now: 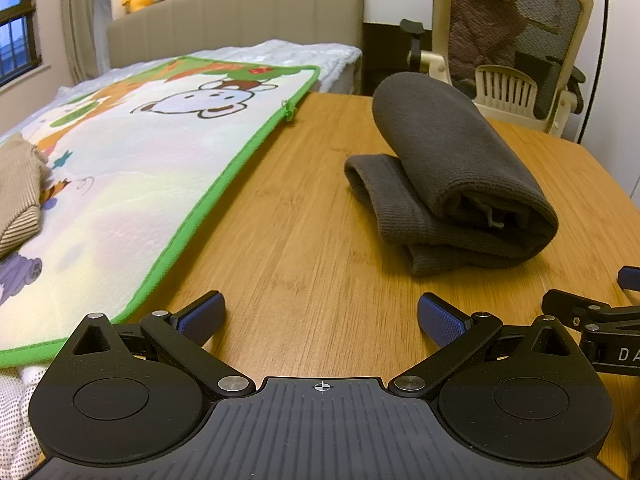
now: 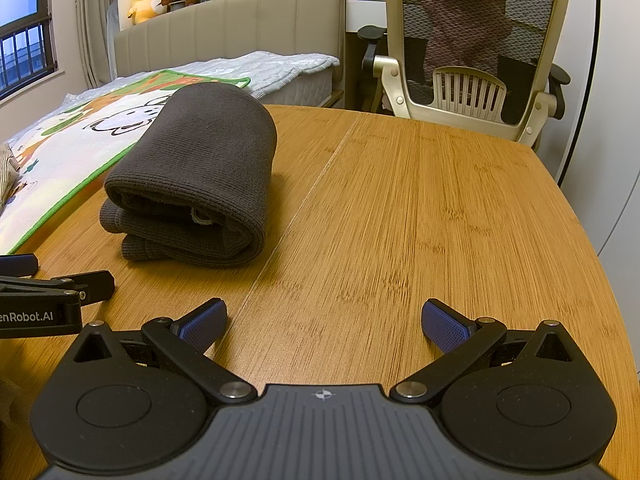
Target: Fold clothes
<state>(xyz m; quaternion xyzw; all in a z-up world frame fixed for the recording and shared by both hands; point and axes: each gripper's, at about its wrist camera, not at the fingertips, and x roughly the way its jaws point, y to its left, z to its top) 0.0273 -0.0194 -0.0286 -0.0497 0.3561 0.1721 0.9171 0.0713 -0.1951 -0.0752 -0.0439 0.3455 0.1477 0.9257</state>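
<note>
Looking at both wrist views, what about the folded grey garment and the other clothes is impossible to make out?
- Grey garment: type unknown; folds hide its inside, both views.
- Beige striped garment: cut off by left wrist view's left edge.
- White dotted fabric: mostly behind the left gripper.

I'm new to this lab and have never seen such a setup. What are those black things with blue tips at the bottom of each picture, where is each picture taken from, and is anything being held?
Those are hand-held tongs: a person holds one in each hand, with no robot arm. Each has a wide-angle camera looking forward along its two fingers. One picture is from the left tongs, the other from the right tongs. Both are open and hold nothing. On the wooden table lies a dark grey garment, already folded into a bundle. Beside it, a cartoon mat with a green border spreads over the table's edge, and a beige striped garment lies on it. Behind are a bed and a mesh chair.
</note>
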